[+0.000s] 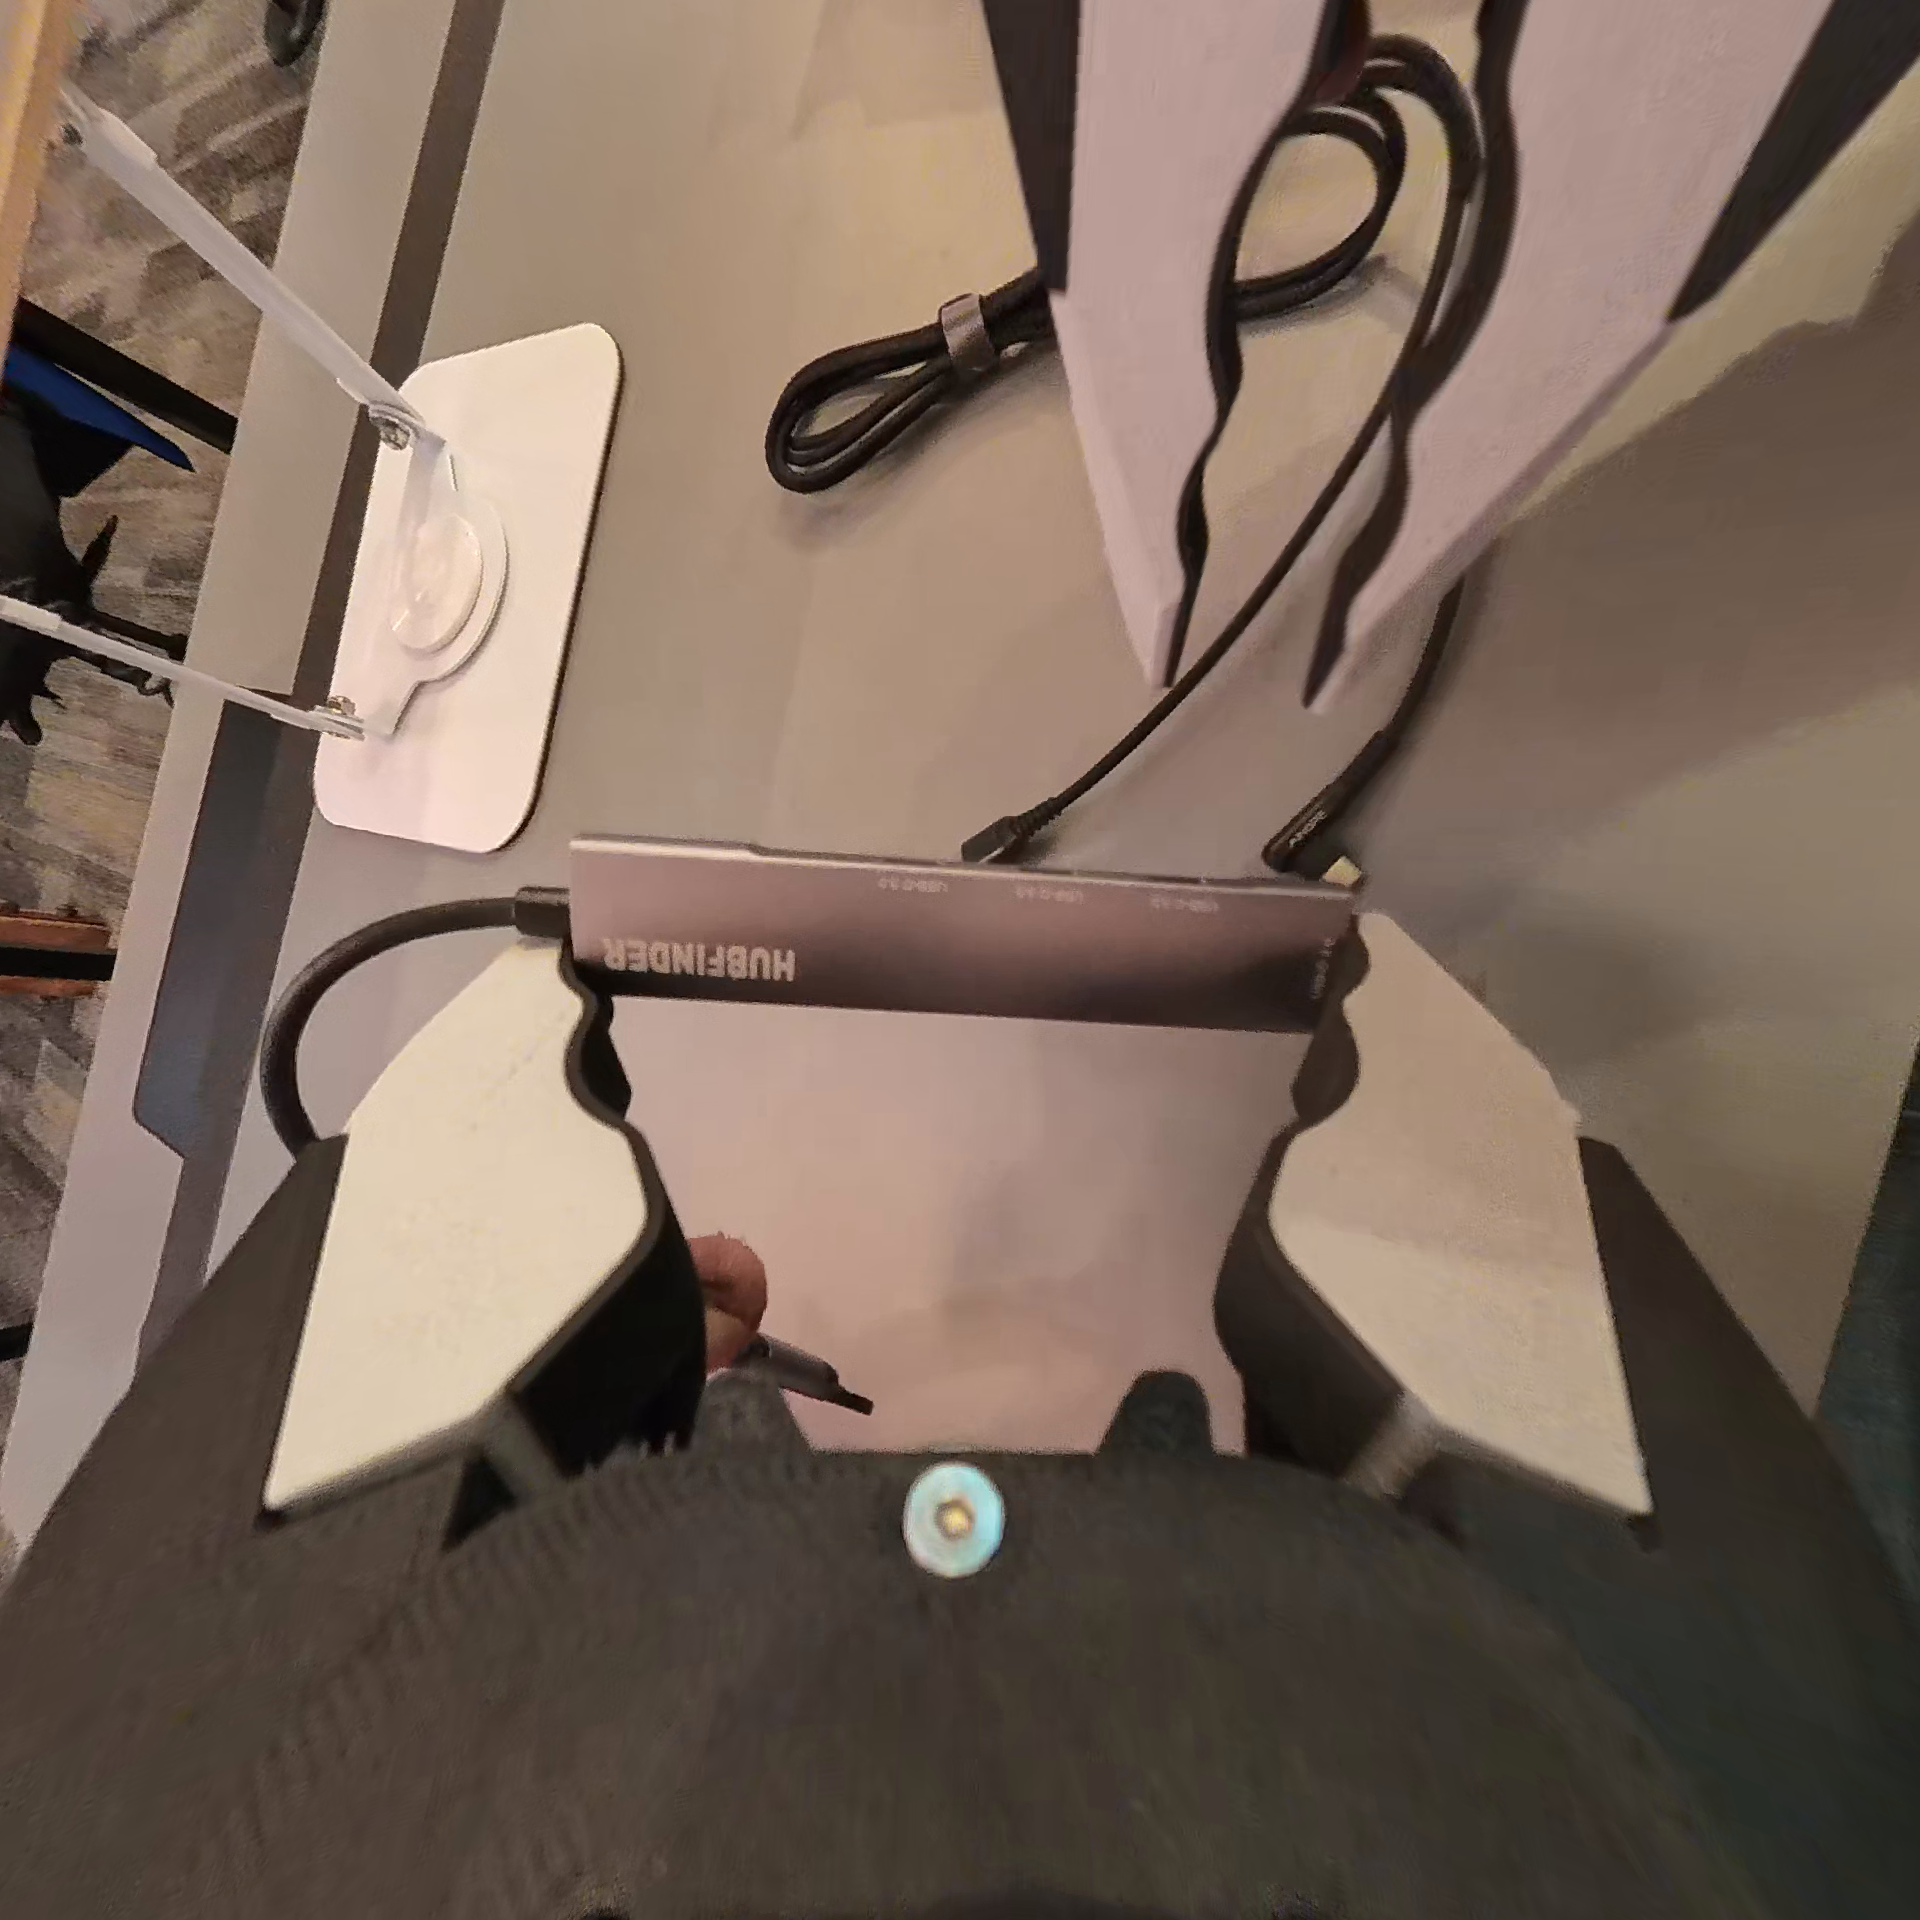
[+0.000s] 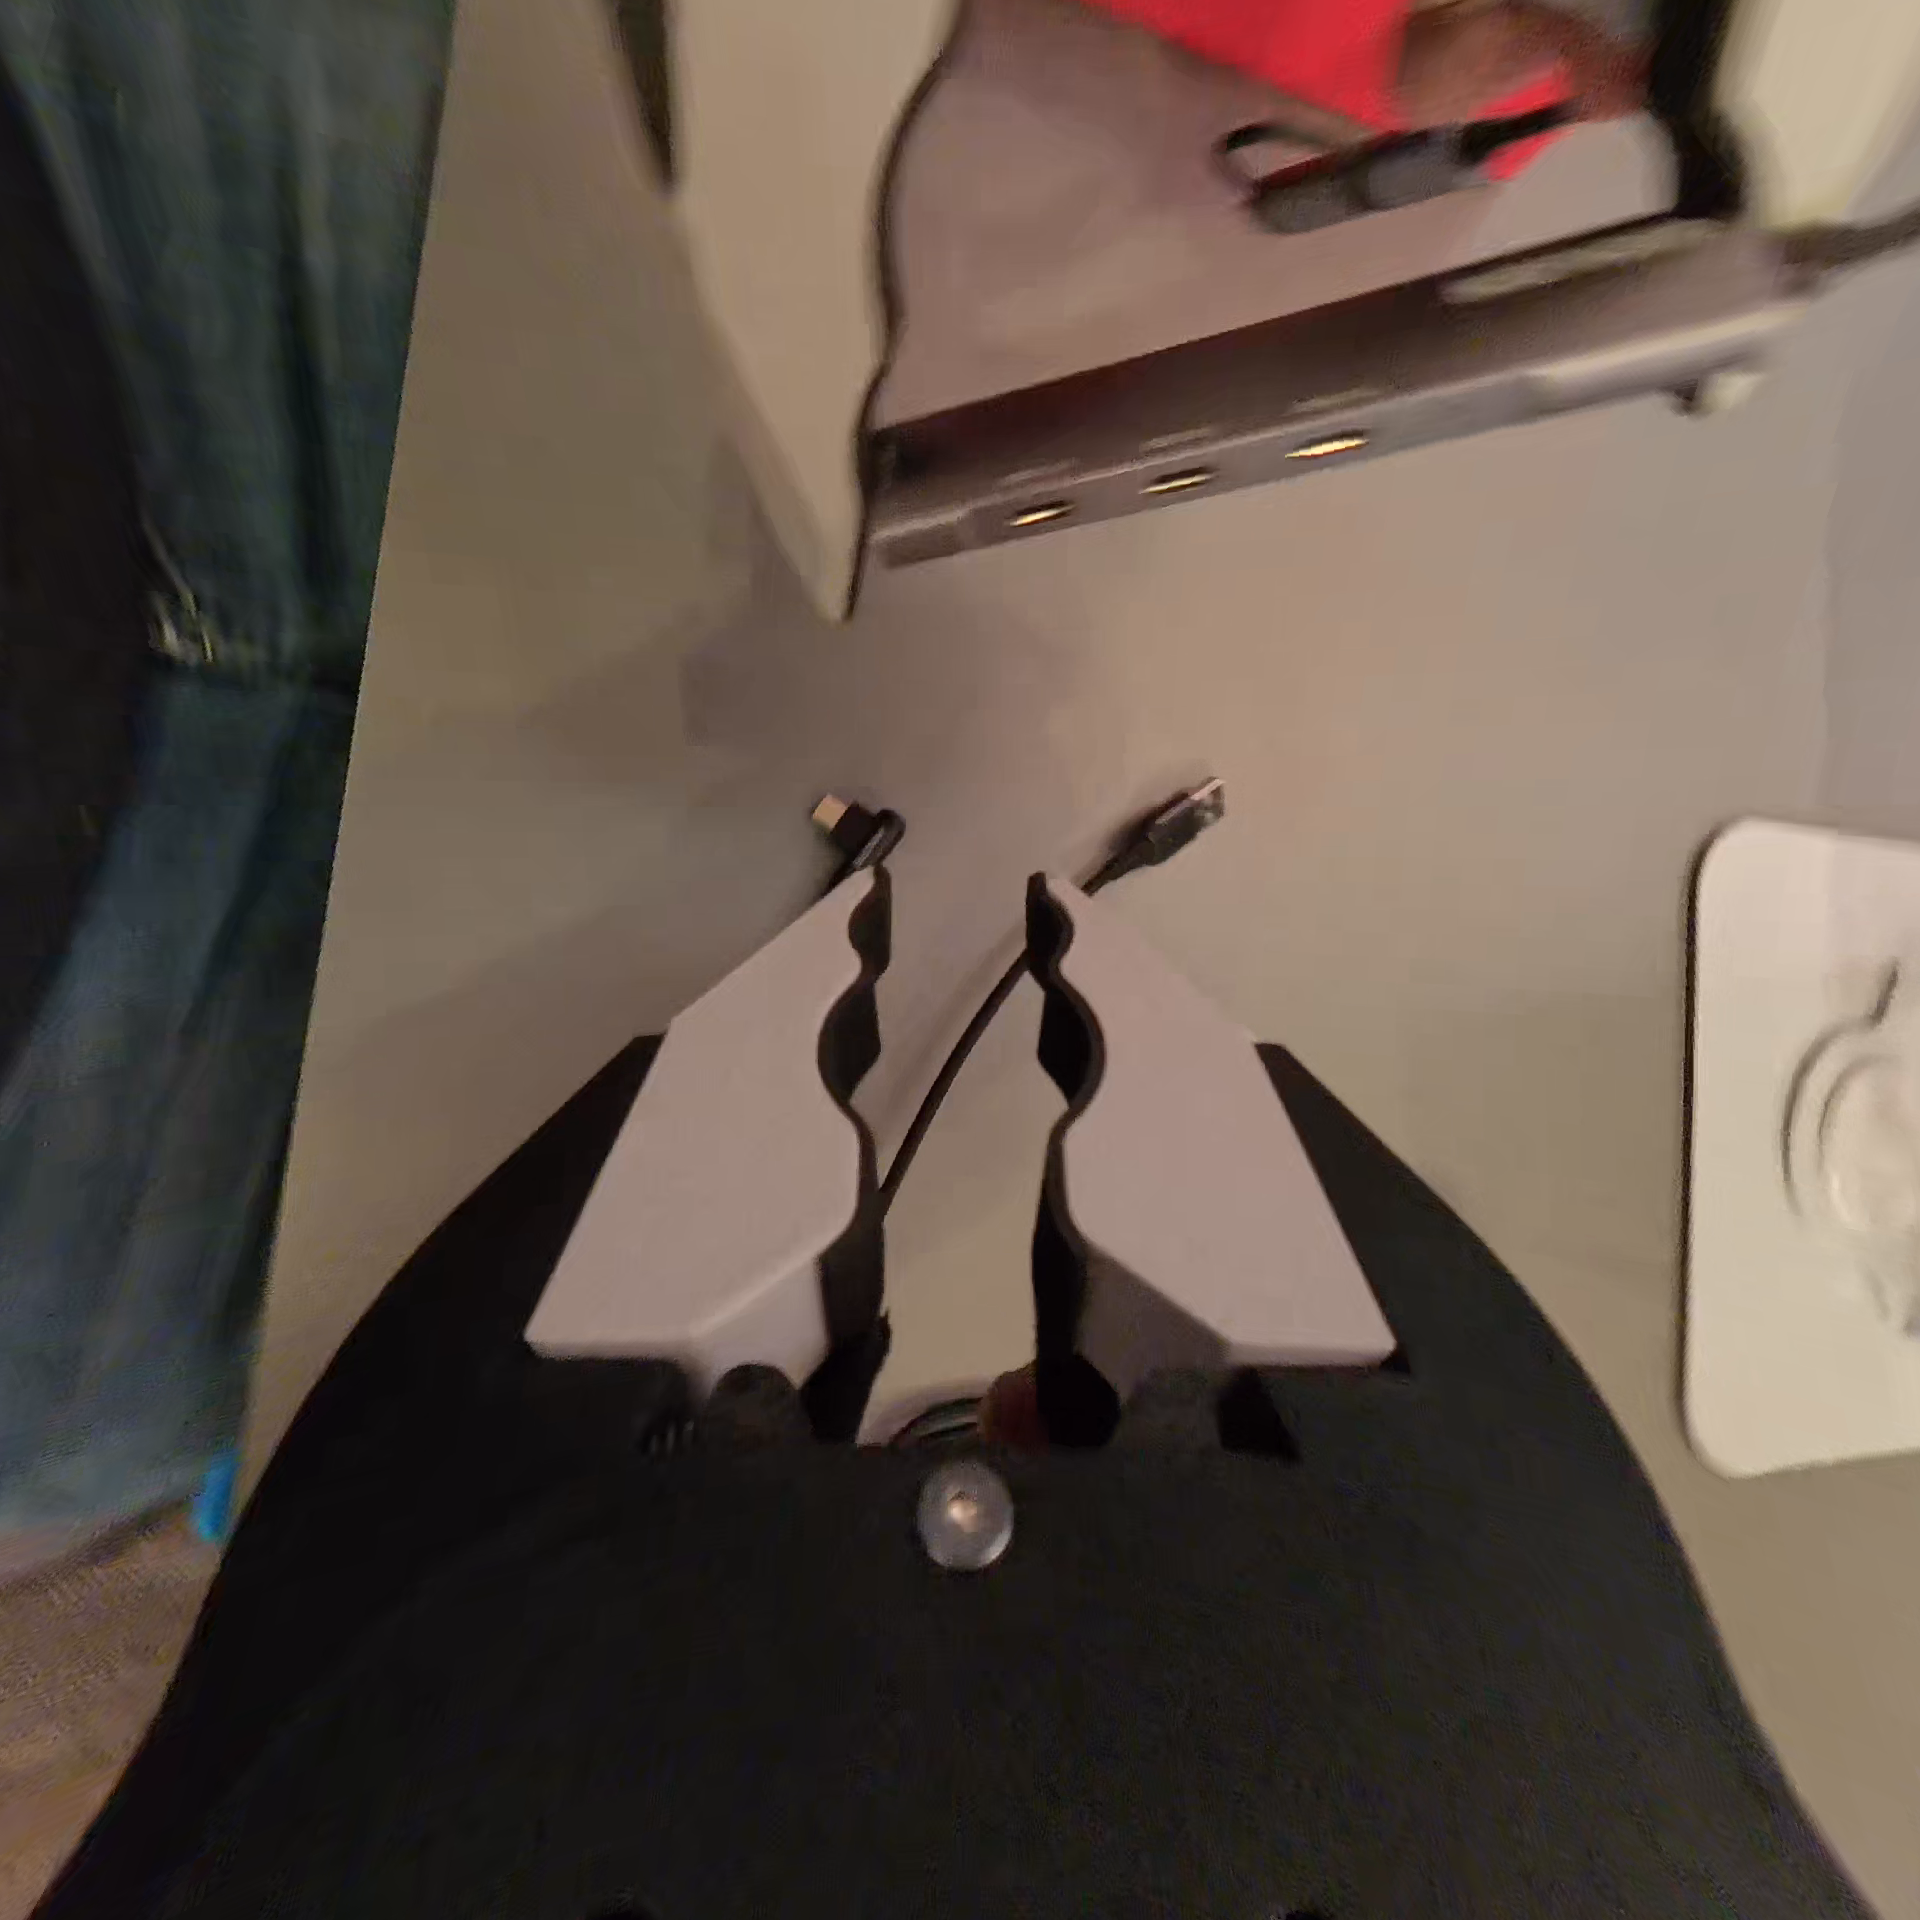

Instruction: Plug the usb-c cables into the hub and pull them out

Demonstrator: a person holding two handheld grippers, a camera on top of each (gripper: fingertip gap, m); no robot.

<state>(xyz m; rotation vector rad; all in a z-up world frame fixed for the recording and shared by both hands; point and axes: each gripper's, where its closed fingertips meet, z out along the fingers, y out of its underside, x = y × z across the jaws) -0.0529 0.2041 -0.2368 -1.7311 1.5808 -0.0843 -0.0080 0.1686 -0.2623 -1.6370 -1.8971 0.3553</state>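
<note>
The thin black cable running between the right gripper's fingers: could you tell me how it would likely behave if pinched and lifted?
The thin black cable curves loosely across the table, so it is probably floppy and would droop. Its straight plug looks rigid, a better grip point. It appears light, and the right gripper is open around it, so it might slip sideways.

Grey table [image 1: 727, 260], dark strip along left edge. On it: white rounded base plate [image 1: 520, 582] with clear disc mount near left edge; bundled black cable [image 1: 914, 405] with strap; two loose cable ends, straight plug [image 2: 1184, 816] and angled plug [image 2: 857, 826], apart from each other. Patterned carpet [image 1: 135, 229] beyond edge.
</note>
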